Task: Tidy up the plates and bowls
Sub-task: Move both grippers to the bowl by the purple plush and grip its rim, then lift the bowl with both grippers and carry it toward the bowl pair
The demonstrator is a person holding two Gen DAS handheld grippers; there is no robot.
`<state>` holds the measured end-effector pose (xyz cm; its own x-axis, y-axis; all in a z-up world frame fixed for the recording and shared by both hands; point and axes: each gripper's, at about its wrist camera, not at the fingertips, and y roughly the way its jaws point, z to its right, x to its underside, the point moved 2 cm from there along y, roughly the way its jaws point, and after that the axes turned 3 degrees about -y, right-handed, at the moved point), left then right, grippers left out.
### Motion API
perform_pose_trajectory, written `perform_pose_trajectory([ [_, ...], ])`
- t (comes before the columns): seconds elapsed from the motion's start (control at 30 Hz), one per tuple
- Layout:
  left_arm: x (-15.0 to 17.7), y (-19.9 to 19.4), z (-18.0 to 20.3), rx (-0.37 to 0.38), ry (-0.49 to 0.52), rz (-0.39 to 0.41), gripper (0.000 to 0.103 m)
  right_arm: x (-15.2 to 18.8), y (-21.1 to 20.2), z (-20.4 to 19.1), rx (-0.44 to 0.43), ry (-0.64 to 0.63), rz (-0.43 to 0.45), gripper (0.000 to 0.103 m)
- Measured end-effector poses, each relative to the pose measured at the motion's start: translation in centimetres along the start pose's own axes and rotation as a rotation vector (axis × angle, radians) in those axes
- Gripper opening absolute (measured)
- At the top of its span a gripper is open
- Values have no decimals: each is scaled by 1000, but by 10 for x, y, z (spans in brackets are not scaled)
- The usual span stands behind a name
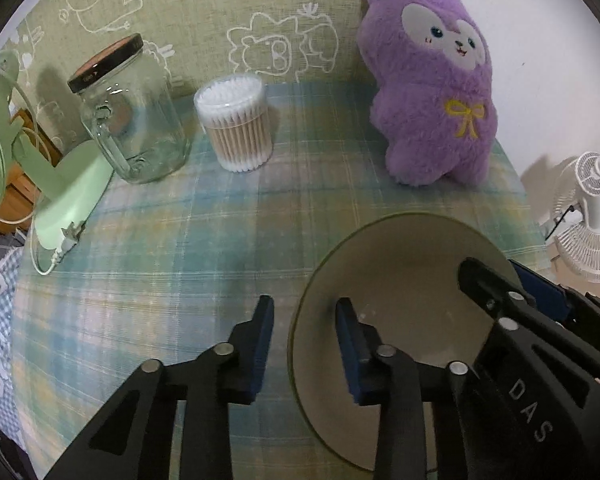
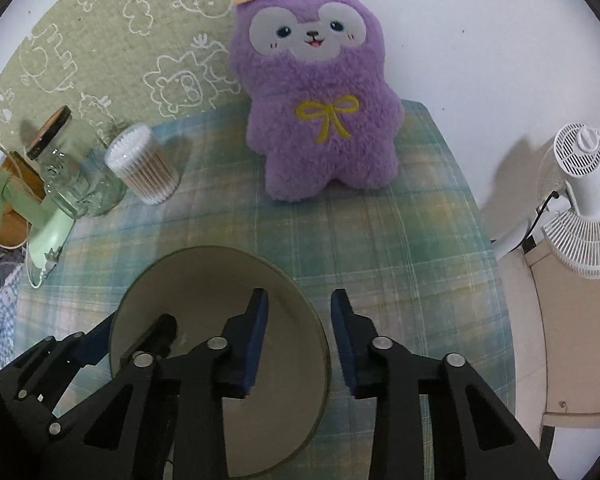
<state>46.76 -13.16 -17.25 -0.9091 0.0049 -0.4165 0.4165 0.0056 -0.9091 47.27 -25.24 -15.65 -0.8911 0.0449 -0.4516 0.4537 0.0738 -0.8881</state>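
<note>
One bowl (image 1: 404, 280), round, cream/beige matte inside, thin darker olive rim, empty, sits on the plaid blue-green tablecloth (image 1: 180, 272) at the near edge, in front of the purple plush toy (image 1: 432, 84). Left gripper (image 1: 304, 344) straddles the bowl's left rim, one finger inside, one outside, jaws narrow with a gap on each side of the rim, pads not pressing. Right gripper (image 2: 300, 336) does the same on the opposite rim, also narrow, not clamped. Glass jar (image 1: 132, 120) and cotton swab tub (image 1: 236, 124) stand well apart at the back left.
</note>
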Motion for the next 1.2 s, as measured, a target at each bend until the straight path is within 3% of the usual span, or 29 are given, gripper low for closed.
perform_pose_trajectory([
  [0.43, 9, -12, 6, -49, 49, 27, 14, 8, -4, 5, 4, 6, -25, 21],
  [0.5, 11, -12, 6, -59, 58, 33, 14, 12, -5, 7, -4, 12, -33, 17],
  [0.87, 16, -22, 8, -76, 75, 25, 14, 15, -14, 1, 30, 11, -37, 17],
  [1.2, 26, -62, -7, -69, 65, 65, 14, 23, -52, -15, 38, 3, 1, 17],
])
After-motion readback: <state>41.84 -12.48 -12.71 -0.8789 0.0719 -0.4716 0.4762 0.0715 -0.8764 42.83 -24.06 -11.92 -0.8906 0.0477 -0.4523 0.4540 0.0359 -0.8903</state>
